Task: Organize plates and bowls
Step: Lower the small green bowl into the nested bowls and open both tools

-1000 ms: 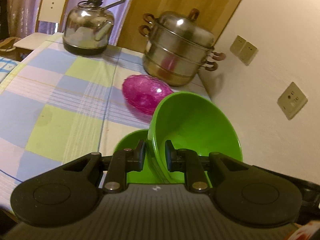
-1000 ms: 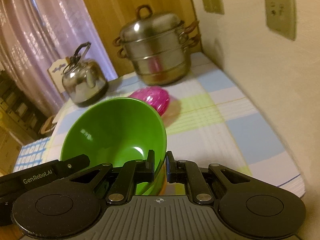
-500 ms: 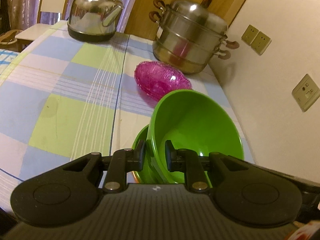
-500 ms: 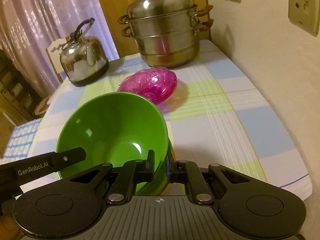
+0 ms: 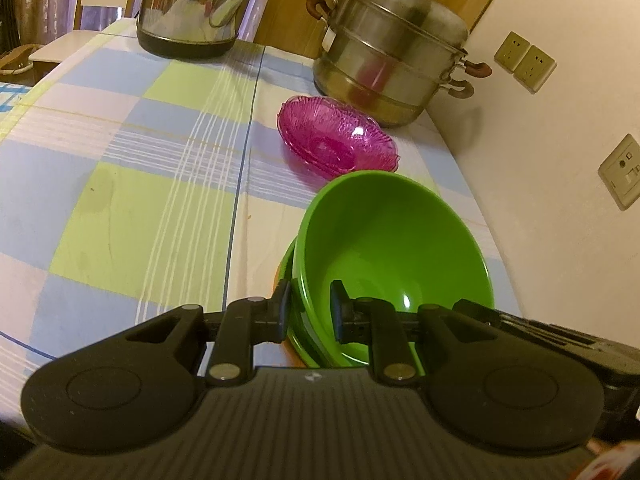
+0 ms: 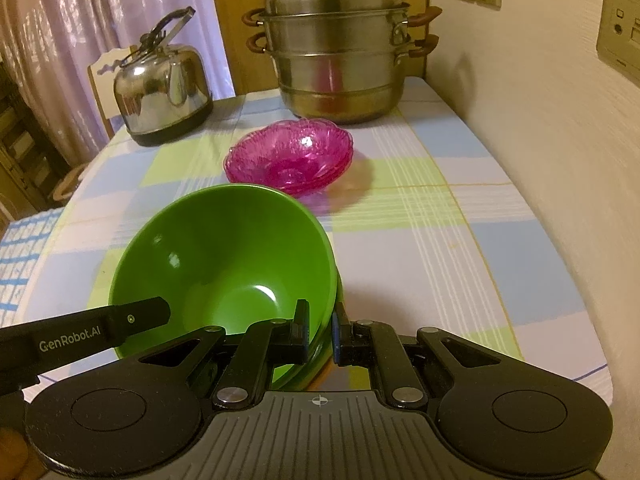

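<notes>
A stack of green bowls (image 5: 392, 248) is held between both grippers, low over the checked tablecloth. My left gripper (image 5: 310, 310) is shut on the stack's near-left rim. My right gripper (image 6: 320, 330) is shut on the opposite rim of the green bowls (image 6: 224, 256). A stack of pink glass dishes (image 5: 336, 140) sits on the cloth just beyond the bowls; it also shows in the right wrist view (image 6: 290, 156). The left gripper's body (image 6: 80, 332) shows at the left of the right wrist view.
A steel steamer pot (image 5: 390, 48) stands at the back by the wall, and a steel kettle (image 5: 190, 8) at the back left. The wall with sockets (image 5: 524, 62) runs along the table's right side. A chair (image 6: 106, 80) stands behind the kettle.
Both grippers have lowered the green bowls toward the tablecloth, and the bowls have tipped more level. The pink dishes, pot and kettle have not moved.
</notes>
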`<state>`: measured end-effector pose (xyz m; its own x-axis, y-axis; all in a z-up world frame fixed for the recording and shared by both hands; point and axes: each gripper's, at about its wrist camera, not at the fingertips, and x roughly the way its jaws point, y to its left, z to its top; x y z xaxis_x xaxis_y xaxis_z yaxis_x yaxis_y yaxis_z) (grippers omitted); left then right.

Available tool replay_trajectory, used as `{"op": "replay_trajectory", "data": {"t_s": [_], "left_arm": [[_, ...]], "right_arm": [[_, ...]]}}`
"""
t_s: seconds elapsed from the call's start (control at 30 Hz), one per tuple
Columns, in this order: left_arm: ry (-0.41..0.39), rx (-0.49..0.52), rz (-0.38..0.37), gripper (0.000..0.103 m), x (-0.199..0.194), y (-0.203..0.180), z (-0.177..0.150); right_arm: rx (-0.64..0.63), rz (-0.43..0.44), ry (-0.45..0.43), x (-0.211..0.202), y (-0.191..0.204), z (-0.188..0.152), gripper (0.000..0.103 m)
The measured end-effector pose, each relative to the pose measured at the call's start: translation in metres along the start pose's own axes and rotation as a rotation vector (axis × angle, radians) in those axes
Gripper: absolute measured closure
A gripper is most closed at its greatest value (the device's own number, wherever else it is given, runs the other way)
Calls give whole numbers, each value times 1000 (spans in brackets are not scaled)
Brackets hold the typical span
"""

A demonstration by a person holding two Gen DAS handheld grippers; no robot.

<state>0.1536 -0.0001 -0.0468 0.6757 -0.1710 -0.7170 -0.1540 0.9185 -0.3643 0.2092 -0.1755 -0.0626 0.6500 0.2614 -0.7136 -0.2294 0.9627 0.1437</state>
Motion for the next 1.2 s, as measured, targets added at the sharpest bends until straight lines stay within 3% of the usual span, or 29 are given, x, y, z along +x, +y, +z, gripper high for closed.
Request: {"op": "replay_trajectory", "data": {"t_s": [0.67, 0.77, 0.83, 0.9, 1.2], "left_arm": [[-17, 38, 13, 85, 1, -1, -3], [-20, 32, 8, 85, 1, -1, -3], [-26, 28, 3, 85, 0, 0, -3], [-36, 19, -6, 85, -3, 2, -4], [-67, -14, -16, 85, -30, 9, -9]], "right_arm": [[-43, -34, -25, 6, 3, -6, 91], [-34, -15, -29, 7, -1, -7, 83], [-13, -1, -21, 7, -4, -8, 62], [17, 20, -26, 6, -8, -9, 55], [156, 78, -95, -19, -28, -17, 43]]}}
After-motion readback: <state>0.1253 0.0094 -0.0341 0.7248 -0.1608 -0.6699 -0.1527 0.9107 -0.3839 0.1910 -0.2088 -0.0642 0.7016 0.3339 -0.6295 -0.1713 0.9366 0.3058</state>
